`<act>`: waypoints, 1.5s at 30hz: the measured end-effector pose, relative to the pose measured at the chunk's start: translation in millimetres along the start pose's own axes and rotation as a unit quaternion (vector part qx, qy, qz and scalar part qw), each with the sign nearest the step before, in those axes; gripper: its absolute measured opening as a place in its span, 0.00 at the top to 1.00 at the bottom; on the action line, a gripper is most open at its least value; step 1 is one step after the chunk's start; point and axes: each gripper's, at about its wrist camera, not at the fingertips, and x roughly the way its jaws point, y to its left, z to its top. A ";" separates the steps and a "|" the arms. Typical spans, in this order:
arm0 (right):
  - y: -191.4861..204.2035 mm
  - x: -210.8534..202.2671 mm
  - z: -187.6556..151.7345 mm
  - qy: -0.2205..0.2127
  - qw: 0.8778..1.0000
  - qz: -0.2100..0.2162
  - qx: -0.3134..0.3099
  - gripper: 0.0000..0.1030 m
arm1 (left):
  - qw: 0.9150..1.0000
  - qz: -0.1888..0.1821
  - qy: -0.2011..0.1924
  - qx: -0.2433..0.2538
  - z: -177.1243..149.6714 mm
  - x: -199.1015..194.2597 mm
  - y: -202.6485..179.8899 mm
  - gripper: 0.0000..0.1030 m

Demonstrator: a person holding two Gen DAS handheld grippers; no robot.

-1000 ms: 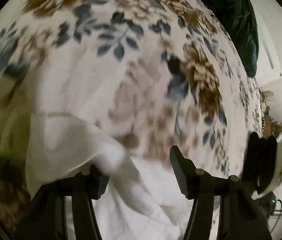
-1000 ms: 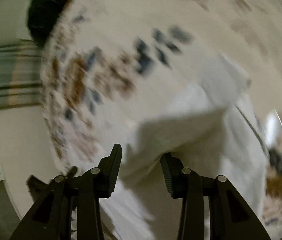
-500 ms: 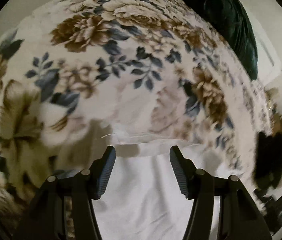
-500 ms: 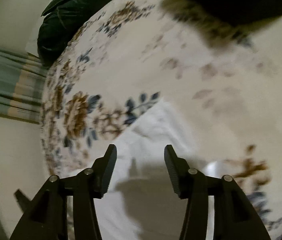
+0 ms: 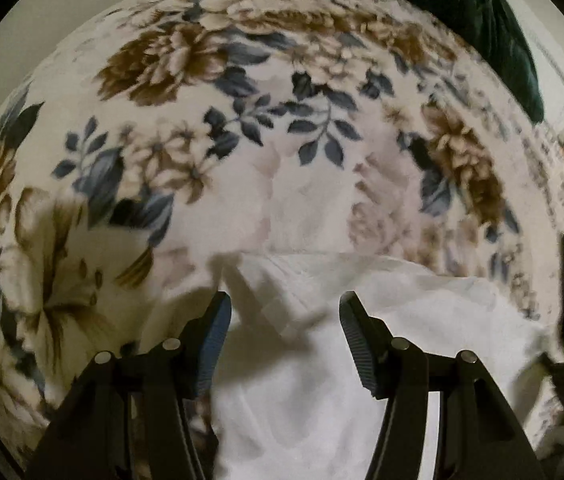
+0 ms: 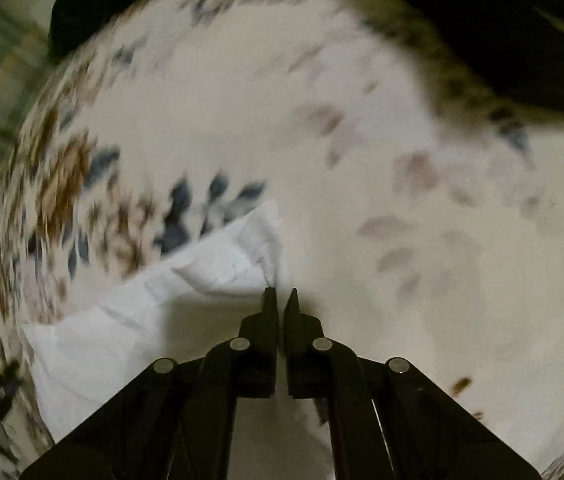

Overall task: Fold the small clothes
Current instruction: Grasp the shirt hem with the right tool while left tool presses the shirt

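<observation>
Half a second ago the right gripper (image 6: 280,300) stood spread; now its jaws pinch a corner of the white garment (image 6: 130,328) on the floral bed (image 6: 361,160). The left gripper (image 5: 282,320) stays spread, garment beneath it, so a new fold is likely starting.

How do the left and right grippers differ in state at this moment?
The left gripper is open, its fingers spread wide; the right gripper is nearly shut. The left gripper hangs over the white garment gripping nothing; the right gripper sits at a corner of it, apparently pinching the edge, though blur hides the contact. Both are black and work over the floral blanket.
</observation>
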 end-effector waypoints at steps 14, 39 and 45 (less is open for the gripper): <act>-25.4 -19.2 -10.0 0.024 0.997 0.051 0.059 0.51 | 0.999 0.005 -0.014 -0.037 40.0 4.6 21.4 0.48; -92.3 -82.1 -231.7 0.141 0.976 0.109 0.124 0.31 | 0.980 -0.087 0.097 -0.151 -157.8 -59.4 49.5 0.48; -49.0 -87.4 -176.3 0.093 0.987 0.114 0.056 0.31 | 0.991 -0.035 0.123 -0.031 -67.2 12.8 -16.1 0.48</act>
